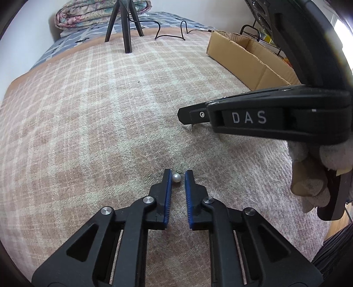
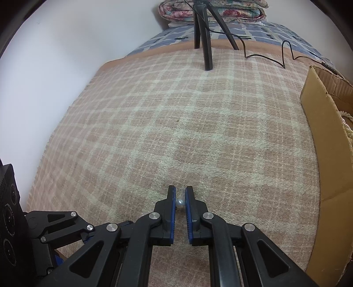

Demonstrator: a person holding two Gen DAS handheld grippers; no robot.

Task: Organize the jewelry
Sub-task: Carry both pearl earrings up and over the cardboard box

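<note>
Nearest in the left wrist view, the left gripper (image 1: 178, 174) points steeply down at the plaid blanket (image 1: 110, 123). A pearl earring (image 1: 176, 177) lies on the blanket between its blue pads (image 1: 168, 194), with its small wire hook just past the bead toward 12 o'clock. The bead sits close against the left pad and a narrow gap shows on the other side, so the jaws stand a little apart around it and do not pinch it.

At 3 o'clock in that view the right gripper (image 1: 185, 117) reaches in sideways, its black body bearing the white letters "DAS" (image 1: 249, 117). A gloved hand (image 1: 317, 172) wraps the handle at the right edge. A thin wire pokes down from under its tips.

In the right wrist view the right gripper (image 2: 180, 194) also tilts steeply down, and its pads are clamped on a second pearl earring (image 2: 180, 203), held well back from the tips. Part of the left gripper's linkage shows at 8 o'clock.

Farther out, an open cardboard box (image 1: 247, 59) sits at 2 o'clock on the blanket; in the right wrist view strands of pearl beads (image 2: 347, 125) show inside it. At 12 o'clock stand black tripod legs (image 1: 126, 28) with a black cable (image 1: 169, 33) looping beside them, and beyond lies a folded floral quilt (image 1: 92, 13).
</note>
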